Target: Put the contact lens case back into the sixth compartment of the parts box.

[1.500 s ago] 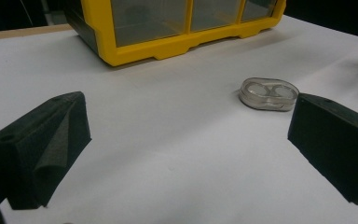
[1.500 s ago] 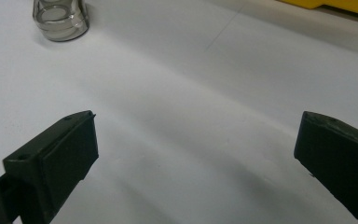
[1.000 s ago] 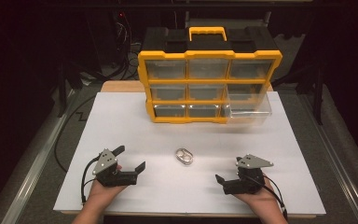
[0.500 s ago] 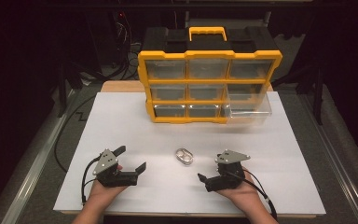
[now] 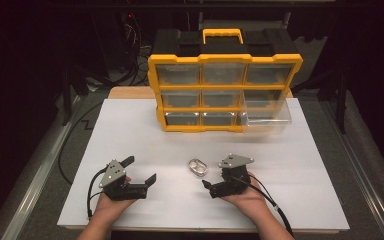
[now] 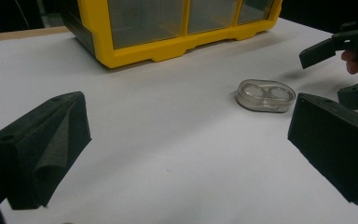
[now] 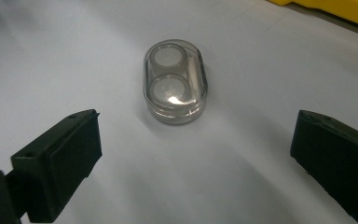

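On the white table top (image 5: 130, 125) I count one small clear oval case (image 5: 197, 167) with two round wells side by side, one yellow-and-black drawer cabinet (image 5: 223, 80), and my two grippers. I can read no brand, label or writing on any of them; the case lid is plain and see-through in the right gripper view, where it lies at about 12 o'clock from the jaws (image 7: 175, 80).

From the case, the cabinet stands at 12 o'clock, well apart, near the far edge. Its front shows nine clear drawers in three rows of three, with one yellow handle (image 5: 222, 35) on top. One drawer (image 5: 265, 114), at the bottom right, is pulled out over the table; the other eight sit flush.

I hold my right gripper (image 5: 211, 183) at about 4 o'clock from the case, near it but not touching, with its jaws spread wide and nothing between them. In its own view the case lies ahead of the gap, apart from both jaw tips.

My left gripper (image 5: 139, 170) rests at about 8 o'clock from the case, well apart, jaws also wide and empty. In its view the case (image 6: 265, 95) lies toward 1 o'clock on the bare table, with the right gripper's black jaws (image 6: 340, 65) just beyond it.
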The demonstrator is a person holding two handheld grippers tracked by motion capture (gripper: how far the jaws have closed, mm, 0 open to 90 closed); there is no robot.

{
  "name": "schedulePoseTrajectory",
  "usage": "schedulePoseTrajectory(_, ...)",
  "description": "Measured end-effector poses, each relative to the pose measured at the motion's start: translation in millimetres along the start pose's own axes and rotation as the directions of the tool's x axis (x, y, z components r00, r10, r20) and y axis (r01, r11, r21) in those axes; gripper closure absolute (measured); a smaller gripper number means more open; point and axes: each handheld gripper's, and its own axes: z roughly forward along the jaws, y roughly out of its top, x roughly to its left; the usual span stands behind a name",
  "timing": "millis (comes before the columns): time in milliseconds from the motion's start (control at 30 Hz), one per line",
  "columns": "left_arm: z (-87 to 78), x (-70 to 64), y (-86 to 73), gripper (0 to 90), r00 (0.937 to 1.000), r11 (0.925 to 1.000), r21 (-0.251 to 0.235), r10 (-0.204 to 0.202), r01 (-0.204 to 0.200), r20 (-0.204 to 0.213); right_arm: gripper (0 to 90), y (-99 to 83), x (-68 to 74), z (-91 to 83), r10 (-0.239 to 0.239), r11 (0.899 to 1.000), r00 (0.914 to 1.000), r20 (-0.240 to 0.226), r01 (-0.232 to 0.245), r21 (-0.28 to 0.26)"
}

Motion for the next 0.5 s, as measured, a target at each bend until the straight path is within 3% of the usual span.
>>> schedulePoseTrajectory(500,-0.1,0.1,0.0,0.3,1.0000,1.0000,0.000,-0.001,0.001,0.002,21.6,25.1,3.7,24.6,-0.032,0.999,0.9994,-0.015,0.032,0.024)
